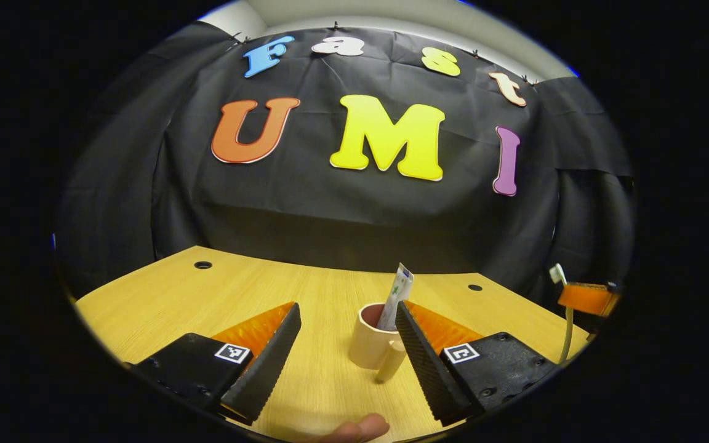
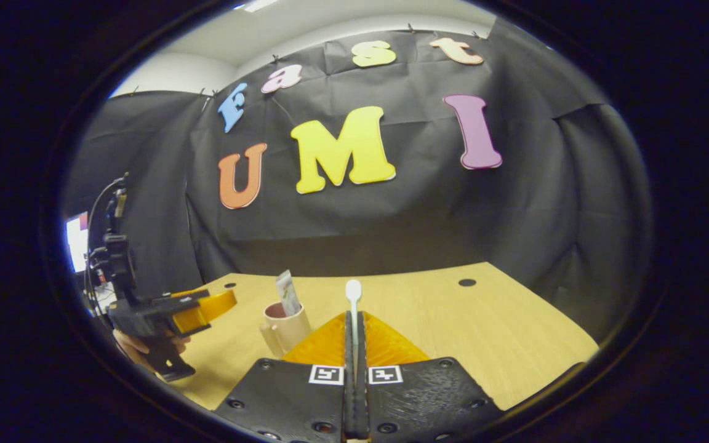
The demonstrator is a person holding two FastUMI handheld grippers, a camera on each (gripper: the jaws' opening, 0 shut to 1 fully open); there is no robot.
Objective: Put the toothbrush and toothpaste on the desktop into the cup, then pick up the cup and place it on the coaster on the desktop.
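Right gripper [image 2: 354,332] pinches the toothbrush [image 2: 353,301] upright between closed fingers, just beside the cup [image 2: 285,332] on the worktop [image 2: 514,332]; the toothpaste tube [image 2: 288,294] already stands in the cup. Left gripper [image 1: 347,344] hangs spread near the cup's handle. Risks: the thin brush could twist in the pinch, catch the rim or knock the tube, tipping the light cup. Most of the brush handle is hidden between the fingers, and the coaster cannot be made out.
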